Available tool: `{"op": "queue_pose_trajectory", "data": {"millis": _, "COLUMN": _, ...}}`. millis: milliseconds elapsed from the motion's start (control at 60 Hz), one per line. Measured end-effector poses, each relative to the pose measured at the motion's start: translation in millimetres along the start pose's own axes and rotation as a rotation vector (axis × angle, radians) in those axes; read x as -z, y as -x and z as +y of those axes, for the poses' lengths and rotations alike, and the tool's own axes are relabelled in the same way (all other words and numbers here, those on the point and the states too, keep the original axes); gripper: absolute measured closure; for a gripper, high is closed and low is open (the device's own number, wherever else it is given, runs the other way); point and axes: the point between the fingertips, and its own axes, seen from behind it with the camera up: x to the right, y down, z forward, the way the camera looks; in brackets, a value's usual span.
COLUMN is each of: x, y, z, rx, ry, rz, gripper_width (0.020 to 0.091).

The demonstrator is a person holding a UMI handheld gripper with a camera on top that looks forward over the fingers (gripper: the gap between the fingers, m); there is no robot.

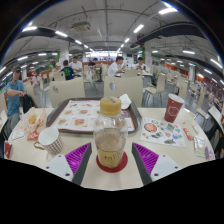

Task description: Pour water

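Observation:
A clear glass (110,143) holding yellowish liquid stands on a round red coaster (112,164) on the pale table (120,178). My gripper (111,152) is open, and the glass stands between the purple pads (86,160) with a gap at each side. Just beyond it stands a second clear container (110,105) of yellowish liquid, at the near edge of a tray (70,124).
The tray carries a printed paper liner and food wrappers. A striped white cup (50,140) stands to the left of my fingers, and a red paper cup (174,107) and a printed placemat (166,131) lie to the right. People sit at tables beyond.

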Motion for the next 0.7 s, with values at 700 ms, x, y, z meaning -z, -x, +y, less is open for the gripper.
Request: {"op": "queue_pose_trajectory", "data": {"millis": 700, "x": 243, "y": 36, "z": 1, "rx": -0.023, "ry": 0.108, "rz": 0.017, "gripper_width": 0.0254}}
